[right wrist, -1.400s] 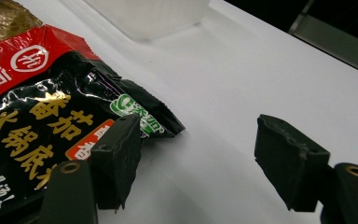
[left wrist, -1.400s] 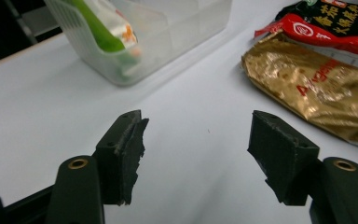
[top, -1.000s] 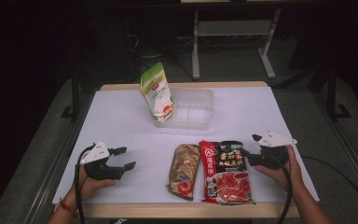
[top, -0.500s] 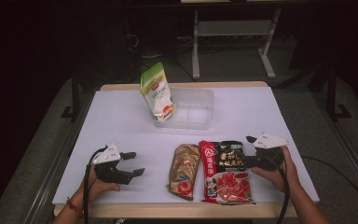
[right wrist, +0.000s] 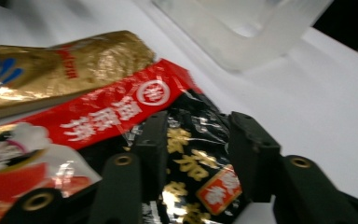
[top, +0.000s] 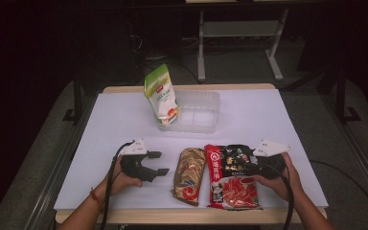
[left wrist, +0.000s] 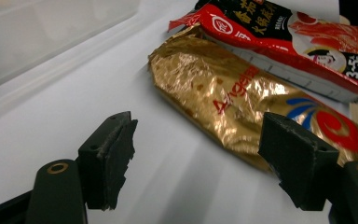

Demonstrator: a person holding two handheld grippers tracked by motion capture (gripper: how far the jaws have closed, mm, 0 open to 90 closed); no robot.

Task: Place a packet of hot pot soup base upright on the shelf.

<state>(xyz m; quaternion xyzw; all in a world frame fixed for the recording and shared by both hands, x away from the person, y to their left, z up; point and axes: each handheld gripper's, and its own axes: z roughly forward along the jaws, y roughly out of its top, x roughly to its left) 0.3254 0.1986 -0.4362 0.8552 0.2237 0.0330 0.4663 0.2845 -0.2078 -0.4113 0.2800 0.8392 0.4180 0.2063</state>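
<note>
The right gripper (top: 254, 165) sits at the right edge of the red-and-black packet (top: 232, 175), near the front of the worktop (top: 278, 120). In the right gripper view its jaws have just been closing with the packet's black upper corner (right wrist: 193, 163) between them; whether the pads already press on the film cannot be told, since the picture is blurred and the contact is hidden behind the jaws. The packet's lower end is cut off at that picture's edge.

The left gripper (top: 157, 163) has its jaws apart, with nothing between them, just beside the gold foil packet (top: 189, 175). In the left gripper view the right jaw covers part of the foil packet (left wrist: 242, 100).

The two packets lie side by side, touching, close to the worktop's front edge. The clear plastic tray (top: 196, 112) stands well behind them, with a green-and-white pouch (top: 162, 93) leaning in its left end. Bare worktop lies between tray and packets.
</note>
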